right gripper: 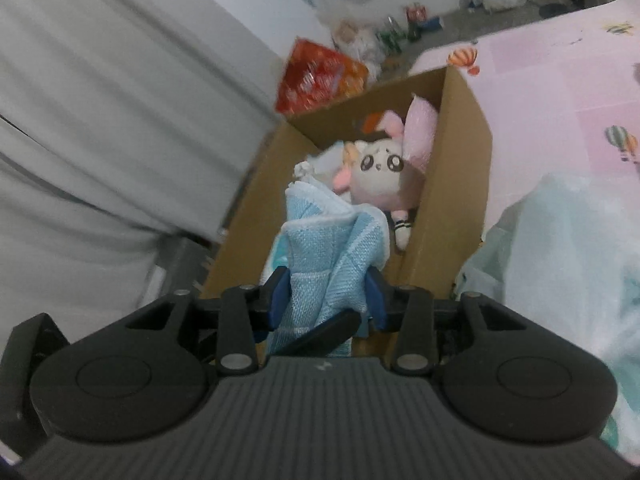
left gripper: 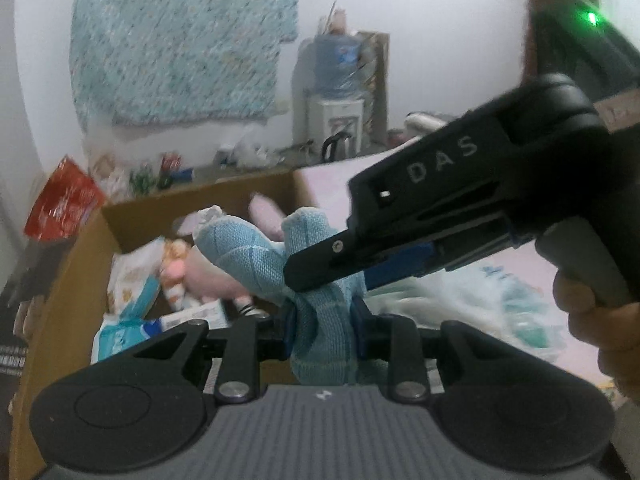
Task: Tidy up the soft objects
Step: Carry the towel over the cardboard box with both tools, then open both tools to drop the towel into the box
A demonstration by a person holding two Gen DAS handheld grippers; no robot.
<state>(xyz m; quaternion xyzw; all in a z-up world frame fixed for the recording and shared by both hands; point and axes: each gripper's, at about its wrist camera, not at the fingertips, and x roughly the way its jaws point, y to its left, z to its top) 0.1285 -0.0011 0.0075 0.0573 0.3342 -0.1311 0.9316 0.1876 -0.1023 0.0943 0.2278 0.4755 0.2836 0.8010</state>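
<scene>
both grippers carry one blue woven cloth [left gripper: 320, 312] over the open cardboard box [left gripper: 60, 292], which stands beside the bed [left gripper: 540, 276] with its pink balloon-print sheet.

left gripper [left gripper: 324, 330]: fingers narrow, pads pressed into the cloth from both sides; held firmly. a fold of the cloth bulges forward past the fingertips, toward the box.

right gripper [right gripper: 328, 300]: in its own view the cloth sits bunched between the fingers, and the gap looks wider than the left one. whether the pads bite or only bracket the fabric cannot be told. in the left wrist view the right gripper [left gripper: 316, 268] comes in from the right, its tip against the upper part of the same cloth.

box contents: a pink and white plush doll [right gripper: 380, 184] toward the far end, and soft packets [left gripper: 132, 280] along the left wall. some floor of the box shows at the near end.

judgement: step in hand is lowering the cloth into the box. to do it well, bring both grippers down together so that the fabric stays gathered, aim for the near end in front of the doll, and let go only once the bulk rests inside the walls. risk: a loose corner draped over the rim, or cloth snagging on a finger at release.

both views are motion-blurred.
</scene>
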